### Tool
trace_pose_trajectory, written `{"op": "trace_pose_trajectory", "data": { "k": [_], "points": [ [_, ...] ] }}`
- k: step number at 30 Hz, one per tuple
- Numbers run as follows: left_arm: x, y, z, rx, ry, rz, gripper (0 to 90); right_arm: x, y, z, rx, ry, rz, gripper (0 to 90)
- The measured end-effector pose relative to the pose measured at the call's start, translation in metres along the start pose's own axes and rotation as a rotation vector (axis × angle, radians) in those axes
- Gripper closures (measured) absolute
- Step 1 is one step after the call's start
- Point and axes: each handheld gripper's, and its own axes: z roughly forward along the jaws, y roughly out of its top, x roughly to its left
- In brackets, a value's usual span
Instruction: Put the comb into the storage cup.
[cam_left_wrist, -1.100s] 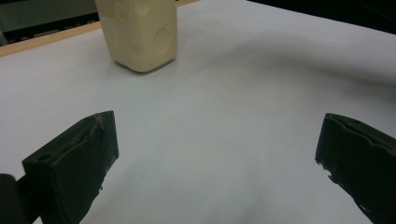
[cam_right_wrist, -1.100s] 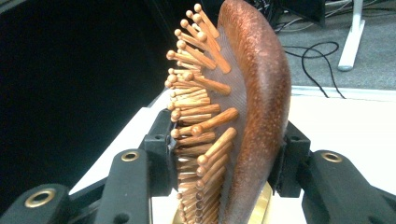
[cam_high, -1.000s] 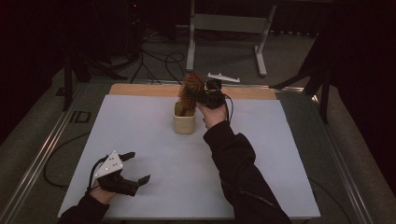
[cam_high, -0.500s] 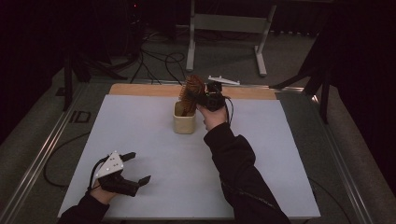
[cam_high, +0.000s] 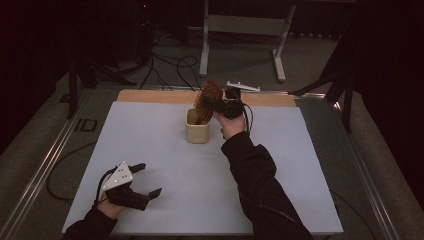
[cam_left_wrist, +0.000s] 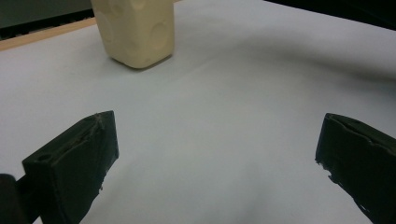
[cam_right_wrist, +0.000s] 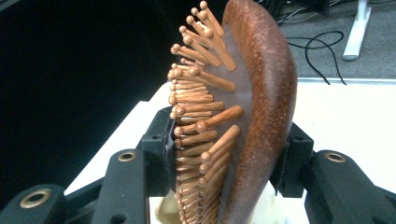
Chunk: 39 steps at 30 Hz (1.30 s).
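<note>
Wooden hairbrush (cam_high: 210, 97), bristled with ball-tipped pins, is clamped by its head between the jaws of the right gripper (cam_high: 220, 106); in the right gripper view the jaws press one on the pin side and one on the smooth back (cam_right_wrist: 261, 121). The brush stands tilted, its lower end inside the cream cup (cam_high: 197, 127) near the far edge of the white desk (cam_high: 300, 165). The step in hand appears to be seating the brush in the cup. The next move calls for lowering it until it rests, then parting the jaws. The left gripper (cam_high: 142, 181) rests near the desk's near-left corner, jaws wide and empty.
</note>
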Motion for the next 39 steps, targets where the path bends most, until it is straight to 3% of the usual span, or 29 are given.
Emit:
{"op": "trace_pose_trajectory", "data": {
  "k": [12, 19, 30, 39],
  "points": [
    [0.0, -0.001, 0.001, 0.002, -0.002, 0.0, 0.1, -0.006, 0.001, 0.0, 0.009, 0.012, 0.008, 47.7],
    [0.0, 0.0, 0.0, 0.001, -0.002, -0.001, 0.1, -0.003, 0.0, 0.001, 0.006, -0.008, -0.034, 43.0],
    [0.0, 0.0, 0.001, 0.001, -0.001, 0.0, 0.1, -0.001, 0.003, -0.009, -0.014, 0.029, -0.113, 14.7],
    [0.0, 0.0, 0.001, 0.001, -0.001, 0.0, 0.1, -0.005, -0.002, -0.014, 0.022, 0.045, -0.171, 12.1]
  ]
}}
